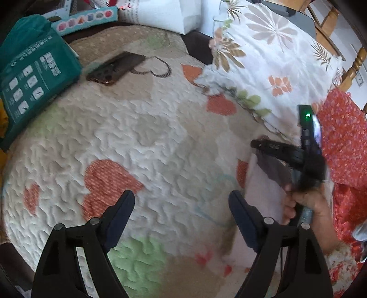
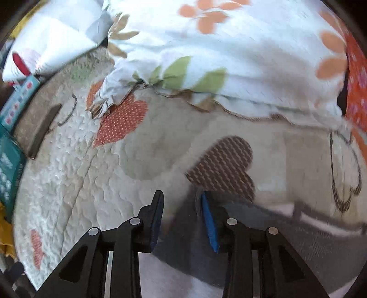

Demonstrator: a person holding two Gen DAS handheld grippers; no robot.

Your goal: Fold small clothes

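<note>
A small pale pink garment with a grey part (image 1: 261,183) lies on the heart-patterned quilt (image 1: 142,142) at the right. My left gripper (image 1: 182,201) is open and empty above the quilt, left of the garment. My right gripper (image 1: 258,144) shows in the left wrist view, held in a hand, over the garment's far edge. In the right wrist view the right gripper (image 2: 182,201) is open, its jaws astride the blurred grey and pale cloth (image 2: 263,229) without closing on it.
A floral pillow (image 1: 263,57) lies at the back right and red floral fabric (image 1: 344,149) at the right. A phone (image 1: 115,68) with a chain, a teal package (image 1: 34,75) and a white bag (image 1: 165,13) lie at the back left.
</note>
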